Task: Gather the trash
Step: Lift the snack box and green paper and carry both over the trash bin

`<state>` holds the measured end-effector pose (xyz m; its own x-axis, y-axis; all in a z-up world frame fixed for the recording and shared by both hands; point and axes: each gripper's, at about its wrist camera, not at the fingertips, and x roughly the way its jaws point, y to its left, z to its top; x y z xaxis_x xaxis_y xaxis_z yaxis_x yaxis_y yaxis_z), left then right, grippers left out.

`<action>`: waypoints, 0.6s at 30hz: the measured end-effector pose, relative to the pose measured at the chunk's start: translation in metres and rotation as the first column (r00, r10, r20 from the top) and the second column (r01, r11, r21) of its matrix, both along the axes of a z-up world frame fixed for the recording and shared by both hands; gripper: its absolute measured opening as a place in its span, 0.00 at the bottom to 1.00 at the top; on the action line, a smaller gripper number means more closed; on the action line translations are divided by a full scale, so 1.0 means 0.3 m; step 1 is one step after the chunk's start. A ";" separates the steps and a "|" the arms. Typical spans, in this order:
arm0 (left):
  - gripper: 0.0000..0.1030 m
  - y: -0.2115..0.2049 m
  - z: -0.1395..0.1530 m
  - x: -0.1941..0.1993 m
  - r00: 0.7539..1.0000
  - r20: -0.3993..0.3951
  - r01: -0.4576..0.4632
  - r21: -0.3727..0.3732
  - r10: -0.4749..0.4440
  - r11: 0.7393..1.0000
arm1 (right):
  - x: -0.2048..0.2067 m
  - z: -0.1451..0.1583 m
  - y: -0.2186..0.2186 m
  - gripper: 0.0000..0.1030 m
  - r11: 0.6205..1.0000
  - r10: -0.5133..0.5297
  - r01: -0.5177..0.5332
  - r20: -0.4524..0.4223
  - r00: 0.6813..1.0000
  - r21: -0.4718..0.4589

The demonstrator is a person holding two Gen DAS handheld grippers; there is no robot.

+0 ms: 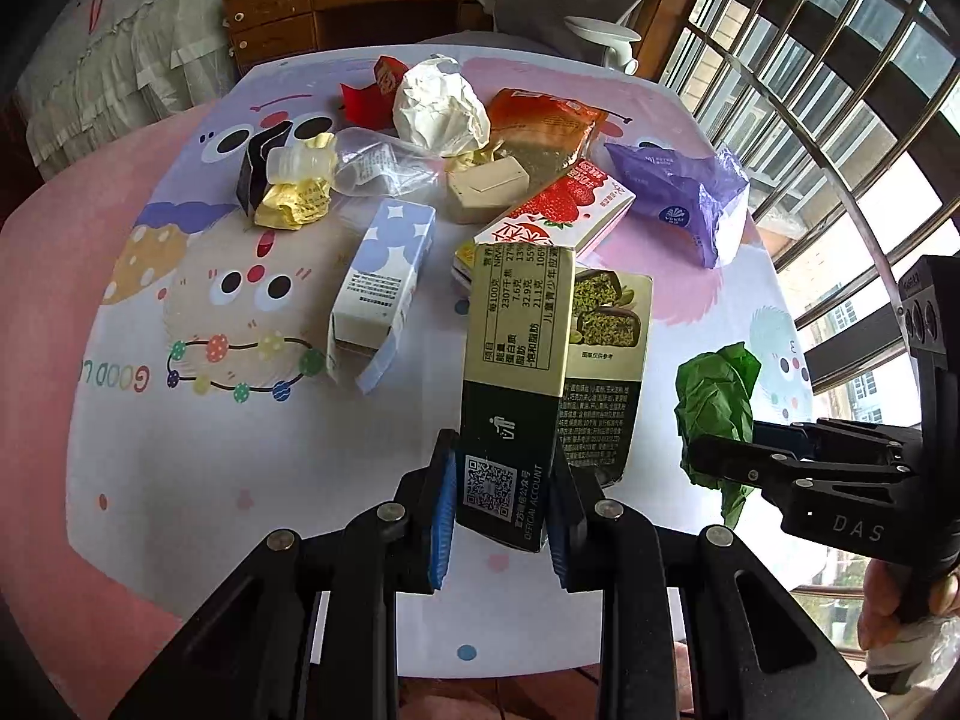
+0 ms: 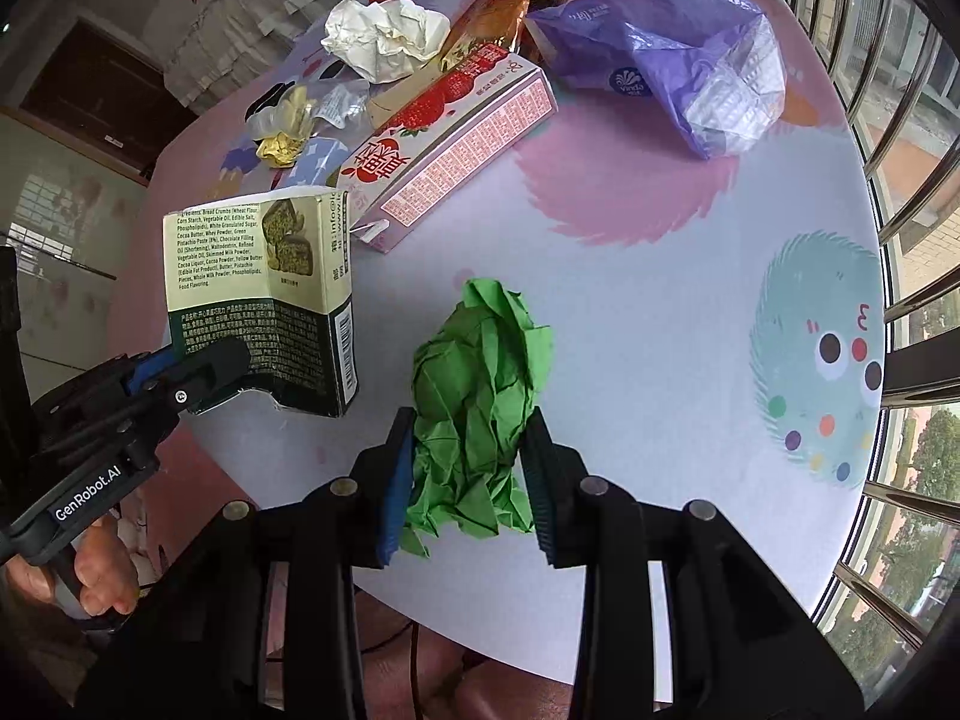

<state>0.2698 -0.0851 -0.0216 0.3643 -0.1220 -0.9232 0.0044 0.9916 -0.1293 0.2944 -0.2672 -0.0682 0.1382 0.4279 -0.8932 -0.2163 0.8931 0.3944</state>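
Trash covers the far half of the patterned table (image 1: 180,450), and two pieces of it are already in the grippers at the near edge. The left gripper (image 1: 504,516) has its blue pads pressed against both narrow sides of the dark green chocolate box (image 1: 516,372), low on its torn open end, so the fingers stand narrow, about a box-width apart, and the box sticks forward, seemingly clear of the table. The right gripper (image 2: 471,468) is closed on the crumpled green paper (image 2: 480,384), pads sunk into the lower half of the wad, which sits just right of the chocolate box. Behind the box lie the strawberry carton (image 2: 444,144), touching or nearly touching it in the left wrist view, then the purple tissue wrapper (image 2: 672,48), the white paper ball (image 2: 384,36), the orange packet (image 1: 540,120) and the blue-and-white carton (image 1: 384,276) to the box's left. No bin shows in either view, so I cannot tell where these loads should go. To do this step well, I would judge that both grips should be kept firm while carrying: the box is held near one end and could pivot, and the paper wad is springy and could slip out if the pads ease. Lifting both straight up before turning away should avoid dragging the strawberry carton along.
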 end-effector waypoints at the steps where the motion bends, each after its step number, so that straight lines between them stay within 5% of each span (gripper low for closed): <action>1: 0.24 0.029 0.016 -0.027 1.000 0.012 0.000 0.006 -0.001 1.000 | -0.016 0.009 0.015 0.29 1.000 0.000 0.000 0.003 1.000 -0.002; 18: 0.24 0.450 0.136 -0.497 0.993 0.090 0.070 0.080 -0.077 0.994 | -0.384 0.090 0.387 0.29 0.996 -0.038 0.040 0.029 0.999 -0.083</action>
